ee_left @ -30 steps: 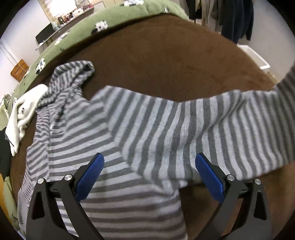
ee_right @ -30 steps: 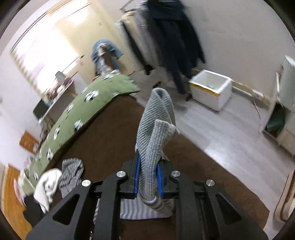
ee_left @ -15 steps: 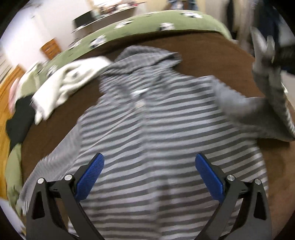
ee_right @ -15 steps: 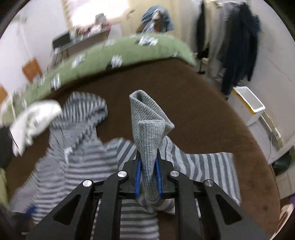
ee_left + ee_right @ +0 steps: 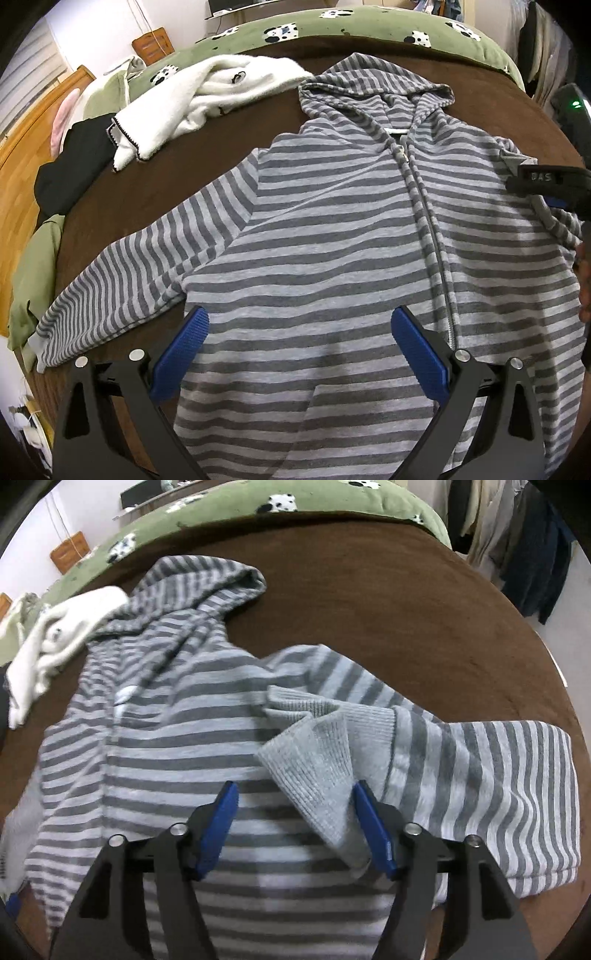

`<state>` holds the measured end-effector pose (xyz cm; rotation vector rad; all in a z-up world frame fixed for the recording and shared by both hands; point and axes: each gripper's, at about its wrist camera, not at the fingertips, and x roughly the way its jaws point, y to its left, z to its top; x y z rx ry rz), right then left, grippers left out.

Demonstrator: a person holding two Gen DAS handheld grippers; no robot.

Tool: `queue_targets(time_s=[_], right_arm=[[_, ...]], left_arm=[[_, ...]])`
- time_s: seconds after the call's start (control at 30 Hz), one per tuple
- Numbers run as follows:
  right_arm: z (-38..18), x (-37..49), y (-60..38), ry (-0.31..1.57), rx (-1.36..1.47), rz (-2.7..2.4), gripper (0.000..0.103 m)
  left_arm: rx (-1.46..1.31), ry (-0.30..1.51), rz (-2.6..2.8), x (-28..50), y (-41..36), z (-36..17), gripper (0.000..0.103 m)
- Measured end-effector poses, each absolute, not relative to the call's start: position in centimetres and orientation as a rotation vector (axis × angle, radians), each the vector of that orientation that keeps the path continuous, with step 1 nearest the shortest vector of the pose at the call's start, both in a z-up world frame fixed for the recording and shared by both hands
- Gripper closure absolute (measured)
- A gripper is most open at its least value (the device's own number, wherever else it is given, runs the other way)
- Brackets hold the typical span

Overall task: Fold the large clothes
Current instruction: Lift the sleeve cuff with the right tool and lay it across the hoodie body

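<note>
Hoodie, grey-striped, zipped, lies face up on the brown bed, hood at the far end and zip running away from us along its long axis. Our right tongs are opening over the right sleeve, now folded in across the chest, its ribbed cuff still lying between the blades against the right one. Our left tongs hover wide open and empty over the lower front, and the left sleeve, spread out flat to the left, lies nearer them, so we judge it the next fold.
</note>
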<state>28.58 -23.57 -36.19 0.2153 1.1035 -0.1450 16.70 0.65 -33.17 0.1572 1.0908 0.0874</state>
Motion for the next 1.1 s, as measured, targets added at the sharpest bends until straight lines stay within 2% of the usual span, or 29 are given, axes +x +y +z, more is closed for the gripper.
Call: queue_targets(time_s=[0.07, 0.13, 0.17, 0.37, 0.63, 0.8, 1.03, 1.1], right_arm=[[-34.2, 27.4, -24.2, 1.062, 0.270, -0.125, 0.034], [-31.1, 25.1, -26.0, 0.994, 0.337, -0.136, 0.015], [-30.2, 24.4, -26.8, 0.976, 0.355, -0.144, 0.014], [-27.9, 18.9, -35.7, 0.973, 0.504, -0.208, 0.014], [-33.0, 14.0, -44.7, 0.982, 0.734, -0.317, 0.014], [-35.4, 12.5, -46.6, 0.960, 0.852, -0.329, 0.015], [-37.7, 11.4, -47.8, 0.942, 0.969, -0.306, 0.027], [-38.0, 11.1, -48.2, 0.924, 0.992, -0.309, 0.034]], left_arm=[[0.145, 1.076, 0.078, 17.0, 0.6, -32.1, 0.006], [0.139, 1.061, 0.058, 17.3, 0.2, -31.0, 0.006], [0.133, 1.055, 0.043, 17.6, -0.2, -30.5, 0.006], [0.122, 1.008, -0.136, 21.0, -6.2, -28.0, 0.006], [0.210, 1.009, -0.267, 26.1, -19.2, -30.7, 0.006], [0.282, 0.995, -0.267, 27.6, -23.8, -33.1, 0.006], [0.382, 1.034, -0.213, 28.5, -24.7, -36.2, 0.006], [0.397, 1.063, -0.186, 28.6, -23.9, -37.4, 0.005]])
